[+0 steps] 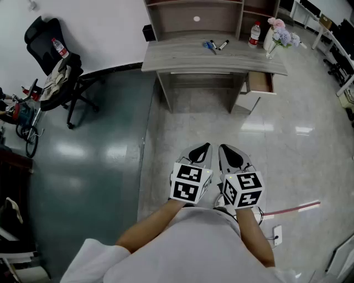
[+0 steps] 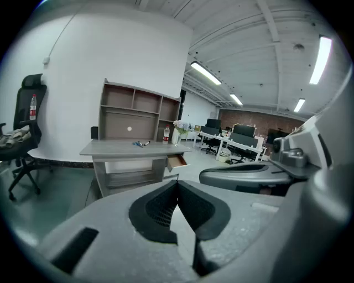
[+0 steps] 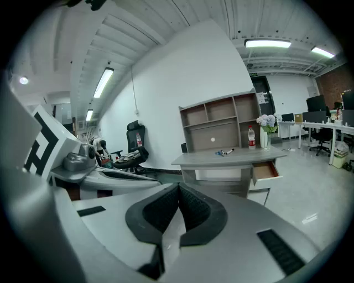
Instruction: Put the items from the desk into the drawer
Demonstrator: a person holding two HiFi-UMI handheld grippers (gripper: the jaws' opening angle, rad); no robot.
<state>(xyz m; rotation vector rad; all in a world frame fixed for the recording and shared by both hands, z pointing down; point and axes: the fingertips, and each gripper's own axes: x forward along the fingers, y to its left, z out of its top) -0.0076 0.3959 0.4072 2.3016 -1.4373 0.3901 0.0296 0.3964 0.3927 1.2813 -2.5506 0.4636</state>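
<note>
Closest in, the head view looks down on two forearms in white sleeves holding the left gripper (image 1: pixel 203 147) and the right gripper (image 1: pixel 225 149) side by side above the pale floor (image 1: pixel 182 127), each with its marker cube towards the body. That view does not settle how the fingers stand, but each gripper's own view does. The left gripper (image 2: pixel 177 183) has its dark ribbed fingers pressed together at the tips with nothing between them. The right gripper (image 3: pixel 178 188) is closed the same way and also empty. Each of these views also catches the neighbouring gripper's grey body along one edge. Well beyond both, against the white wall, stands the desk. On its grey tabletop (image 1: pixel 177 58) lie a blue marker (image 1: pixel 210 46) and a black-and-white marker (image 1: pixel 223 44) just beside each other near the middle. A red-labelled water bottle (image 1: pixel 254 34) and a vase of flowers (image 1: pixel 275 34) stand upright towards the right end. Under that end the drawer (image 1: pixel 260 82) is pulled out; the head view looks down on it, while the gripper views show it from the front. A shelf hutch (image 1: pixel 193 16) sits on the back of the desk. To the left, on darker teal flooring, a black office chair (image 1: pixel 55 66) carries a cloth and a second bottle. Only the left gripper view reaches past the desk to a far room of desks and chairs (image 2: pixel 221 138) under strip lights.
</note>
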